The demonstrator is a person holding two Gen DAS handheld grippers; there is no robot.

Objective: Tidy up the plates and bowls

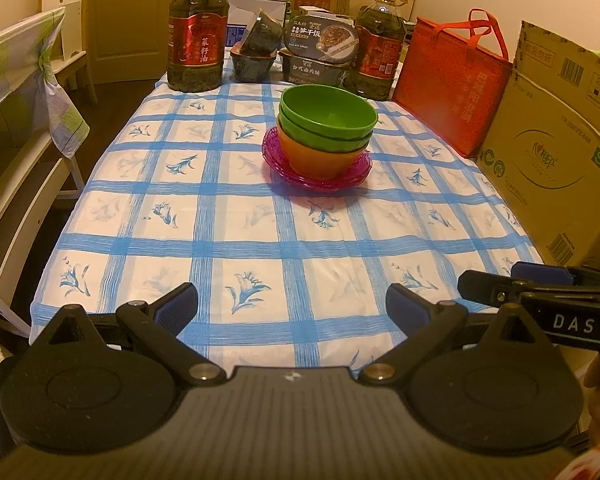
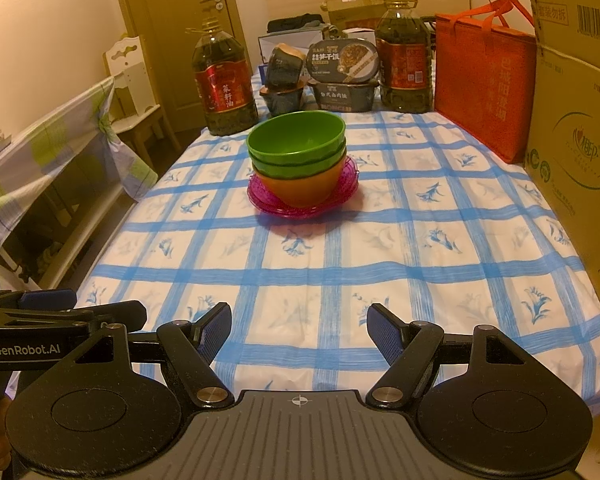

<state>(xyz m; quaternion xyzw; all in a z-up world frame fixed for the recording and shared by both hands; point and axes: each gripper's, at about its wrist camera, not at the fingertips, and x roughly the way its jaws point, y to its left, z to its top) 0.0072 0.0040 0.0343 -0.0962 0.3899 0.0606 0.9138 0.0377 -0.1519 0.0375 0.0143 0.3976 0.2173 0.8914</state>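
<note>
**Stack built mid-table, both grippers idle**

Dishes sit in one pile toward the far middle of the tabletop [image 1: 260, 240], on the blue-checked cloth. Bottom: pink plates [image 1: 278, 160], translucent, scalloped rims; at least two rims show in the right wrist view, exact count unclear. On them, an orange bowl [image 1: 320, 160]. Nested in that, two green bowls [image 1: 328, 114], one inside the other. Bowl count: three. No loose plate or bowl elsewhere in either view.

Judgement: the sorting looks largely done, possibly finished, with plates under and bowls nested by colour. Nothing obvious is left, unless pieces lie out of frame.

Left hand-held gripper [image 1: 292, 306]: jaws spread wide, nothing between them, at the near edge and well apart from the stack. Right hand-held gripper [image 2: 299, 330]: jaws likewise apart and empty, just beside the left one.

Back of the table: two oil bottles [image 1: 198, 40], boxed meals, a red bag [image 1: 452, 88], a cardboard box [image 1: 552, 160] on the right.
</note>
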